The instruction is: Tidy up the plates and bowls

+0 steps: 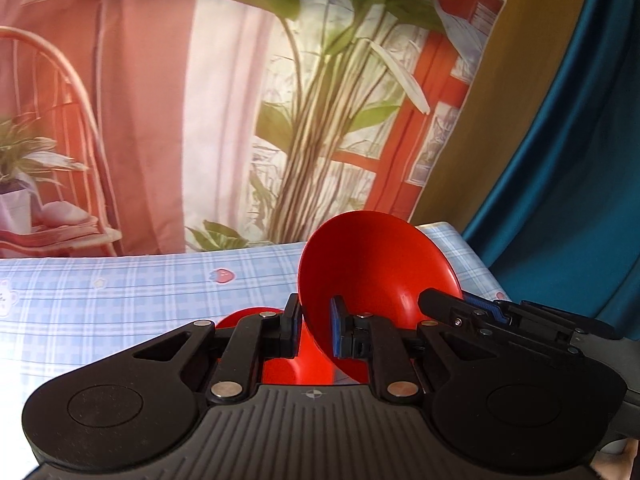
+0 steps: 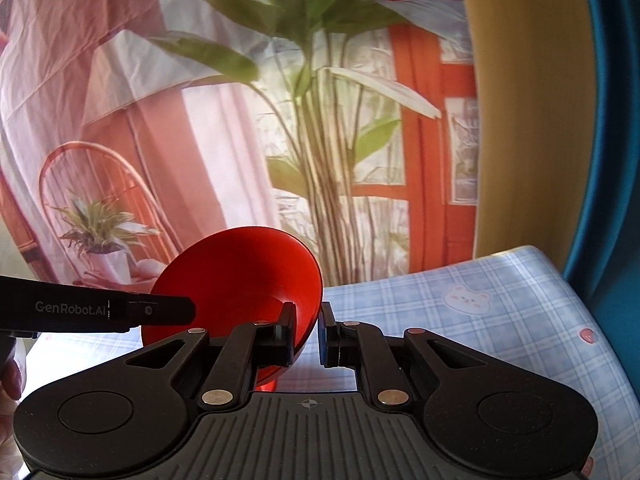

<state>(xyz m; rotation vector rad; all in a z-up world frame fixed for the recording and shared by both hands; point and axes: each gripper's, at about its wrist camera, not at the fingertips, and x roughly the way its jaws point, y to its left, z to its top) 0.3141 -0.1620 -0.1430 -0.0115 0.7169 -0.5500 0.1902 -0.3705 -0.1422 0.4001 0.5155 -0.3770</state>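
Plainly, the glossy red conical bowl (image 1: 376, 272) is held up off the table (image 1: 120, 284), tilted so its mouth faces the left wrist camera, just right of centre in that view; in the right wrist view it sits left of centre (image 2: 240, 280). The left gripper (image 1: 314, 330) has its fingers narrowed onto the bowl's rim, one pad outside the wall and the blue pad inside. The right gripper (image 2: 306, 334) also straddles the rim, its left finger inside the bowl and the blue-padded one outside, though a thin gap shows there, so I cannot tell whether it truly pinches. The bowl looks like thin, stiff plastic or lacquer: light, rigid, and slick, so a rim pinch may let it swing or slip (the smooth sheen suggests little friction); pads set squarely across the wall, low on the rim, seem the best hold. Beneath the left gripper, at lower centre, more red ware (image 1: 244, 316) rests on the table, probably another bowl or plate. The blue checked tablecloth carries a bear sticker (image 2: 466, 300) and strawberry prints. The only legible writing is "GenRobot.AI" on the left gripper's body (image 2: 72, 308).
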